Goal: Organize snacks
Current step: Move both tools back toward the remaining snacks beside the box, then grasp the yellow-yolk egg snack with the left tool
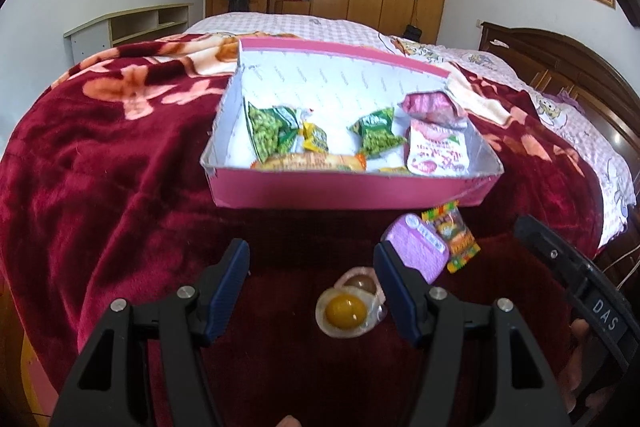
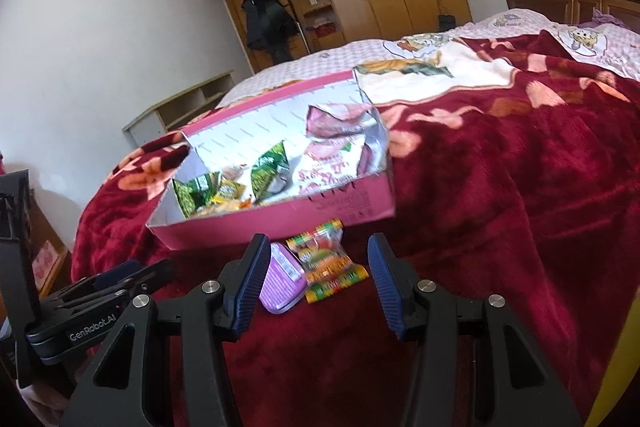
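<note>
Below centre frame, the yellow jelly cup [image 1: 346, 311] lay between the gaping left tongs [image 1: 312, 283]; right tongs [image 2: 316, 281], also spread, framed the gummy packet [image 2: 326, 265].

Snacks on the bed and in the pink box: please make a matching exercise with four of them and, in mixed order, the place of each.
Things:
1. green pea packet
2. purple tin
3. yellow jelly cup
4. gummy packet

Places:
A. on the blanket, between the open left gripper fingers
B. inside the pink box, left part
C. between the open right gripper fingers, right of the tin
D. on the blanket, just left of the gummy packet

Pairs: 1-B, 2-D, 3-A, 4-C
</note>
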Demonstrator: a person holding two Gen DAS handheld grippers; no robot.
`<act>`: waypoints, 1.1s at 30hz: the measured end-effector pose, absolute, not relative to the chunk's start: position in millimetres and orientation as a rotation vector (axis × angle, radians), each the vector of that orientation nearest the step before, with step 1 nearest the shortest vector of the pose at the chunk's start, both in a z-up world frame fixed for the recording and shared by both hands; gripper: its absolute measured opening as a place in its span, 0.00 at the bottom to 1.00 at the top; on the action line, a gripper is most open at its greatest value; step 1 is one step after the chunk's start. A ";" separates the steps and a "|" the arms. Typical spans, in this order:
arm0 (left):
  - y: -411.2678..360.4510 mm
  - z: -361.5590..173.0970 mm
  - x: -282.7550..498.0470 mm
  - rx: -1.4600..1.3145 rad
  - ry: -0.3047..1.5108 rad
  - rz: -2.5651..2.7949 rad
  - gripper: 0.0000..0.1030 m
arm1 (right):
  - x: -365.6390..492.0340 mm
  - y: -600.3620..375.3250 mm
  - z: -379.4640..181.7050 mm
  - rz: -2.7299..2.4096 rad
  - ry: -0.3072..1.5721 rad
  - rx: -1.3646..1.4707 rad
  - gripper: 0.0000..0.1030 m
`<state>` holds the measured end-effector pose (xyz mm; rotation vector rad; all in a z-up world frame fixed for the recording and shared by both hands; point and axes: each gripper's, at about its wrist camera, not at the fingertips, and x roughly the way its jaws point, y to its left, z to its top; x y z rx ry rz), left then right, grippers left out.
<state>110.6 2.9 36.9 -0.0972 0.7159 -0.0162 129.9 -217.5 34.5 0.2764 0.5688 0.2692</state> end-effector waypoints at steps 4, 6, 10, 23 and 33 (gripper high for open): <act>-3.8 28.3 107.9 -0.080 0.734 -0.030 0.66 | 124.3 -221.3 31.0 0.256 0.583 0.271 0.51; -7.1 23.4 107.5 -0.073 0.746 -0.034 0.66 | 121.5 -221.9 29.8 0.257 0.584 0.266 0.51; -13.4 12.0 107.8 -0.055 0.766 -0.046 0.66 | 120.0 -220.7 25.1 0.257 0.597 0.253 0.51; -26.9 -16.2 118.0 -0.038 0.803 -0.055 0.66 | 125.7 -219.4 12.9 0.262 0.632 0.258 0.51; -24.4 -21.1 116.4 -0.033 0.789 -0.053 0.63 | 130.1 -221.1 2.5 0.269 0.657 0.277 0.51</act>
